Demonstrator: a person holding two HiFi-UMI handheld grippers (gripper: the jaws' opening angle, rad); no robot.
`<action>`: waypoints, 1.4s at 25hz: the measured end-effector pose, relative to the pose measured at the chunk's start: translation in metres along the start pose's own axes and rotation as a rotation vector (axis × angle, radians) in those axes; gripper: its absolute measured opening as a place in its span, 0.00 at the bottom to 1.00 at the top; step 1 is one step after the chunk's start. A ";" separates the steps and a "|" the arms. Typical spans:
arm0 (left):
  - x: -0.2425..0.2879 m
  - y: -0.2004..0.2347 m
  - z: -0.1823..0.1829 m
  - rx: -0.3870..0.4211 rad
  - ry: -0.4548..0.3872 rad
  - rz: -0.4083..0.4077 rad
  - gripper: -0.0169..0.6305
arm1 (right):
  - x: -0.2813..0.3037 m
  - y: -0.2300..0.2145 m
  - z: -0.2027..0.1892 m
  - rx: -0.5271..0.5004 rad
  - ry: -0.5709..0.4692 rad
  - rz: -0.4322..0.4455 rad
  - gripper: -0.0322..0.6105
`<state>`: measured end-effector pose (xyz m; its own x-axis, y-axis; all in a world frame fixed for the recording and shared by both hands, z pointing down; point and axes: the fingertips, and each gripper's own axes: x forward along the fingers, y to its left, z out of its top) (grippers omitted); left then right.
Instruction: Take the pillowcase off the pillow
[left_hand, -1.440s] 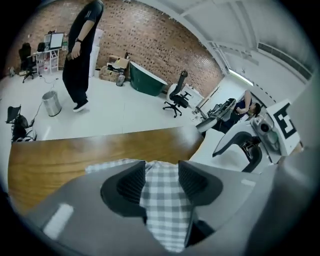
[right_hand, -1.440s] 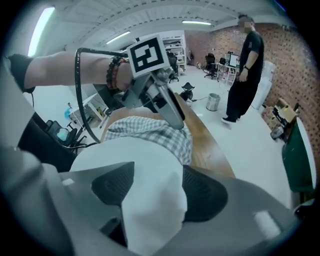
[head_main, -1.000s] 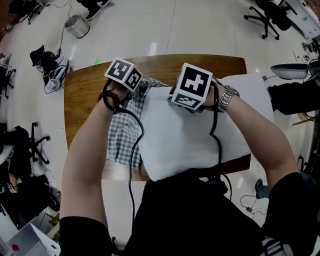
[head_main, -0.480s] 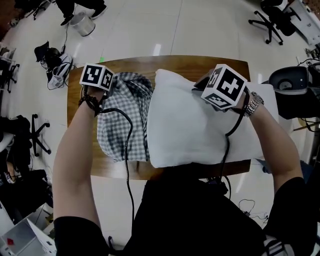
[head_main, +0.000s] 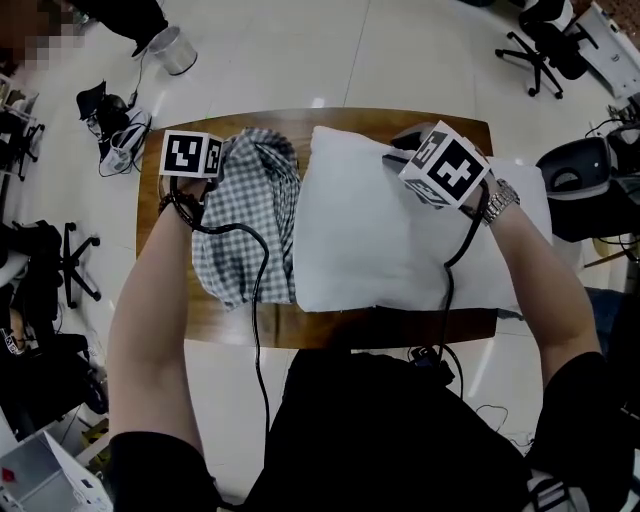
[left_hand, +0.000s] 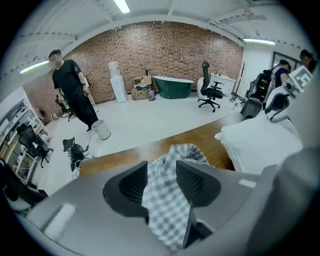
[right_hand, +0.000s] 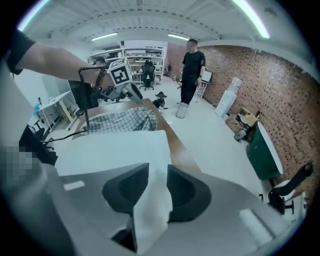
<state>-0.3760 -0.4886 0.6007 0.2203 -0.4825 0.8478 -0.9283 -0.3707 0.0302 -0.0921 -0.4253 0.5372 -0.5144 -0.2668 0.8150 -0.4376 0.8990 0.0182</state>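
Pillowcase (head_main: 245, 215): off, heaped left of centre, against the pillow (head_main: 380, 250).
Left gripper (left_hand: 161, 182): jaws just opening — checked cloth lies loose between them.
Right gripper (right_hand: 157, 192): jaws opening too, pillow corner between.
Risk: cloth snags a jaw on lifting — pillowcase dragged off the table (head_main: 400, 122).

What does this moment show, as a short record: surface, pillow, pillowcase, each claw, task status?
surface: wooden table
pillow: white, bare, lying flat on the table's right part
pillowcase: checked, off the pillow, bunched beside it on the left
left claw: jaws have just been opening, a fold of the pillowcase between them
right claw: jaws have just been opening, a corner of the pillow between them
task status: pillowcase looks fully removed
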 end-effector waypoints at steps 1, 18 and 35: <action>-0.007 -0.003 -0.001 0.004 -0.017 0.011 0.31 | -0.005 0.003 0.002 -0.003 -0.014 -0.023 0.23; -0.127 -0.184 -0.066 0.096 -0.289 -0.015 0.14 | -0.111 0.124 -0.038 -0.005 -0.298 -0.214 0.05; -0.229 -0.372 -0.103 0.261 -0.558 -0.089 0.03 | -0.192 0.231 -0.074 -0.029 -0.512 -0.258 0.05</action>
<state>-0.1116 -0.1587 0.4496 0.4820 -0.7572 0.4409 -0.8110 -0.5760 -0.1024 -0.0400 -0.1402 0.4278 -0.6882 -0.6068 0.3977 -0.5797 0.7895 0.2015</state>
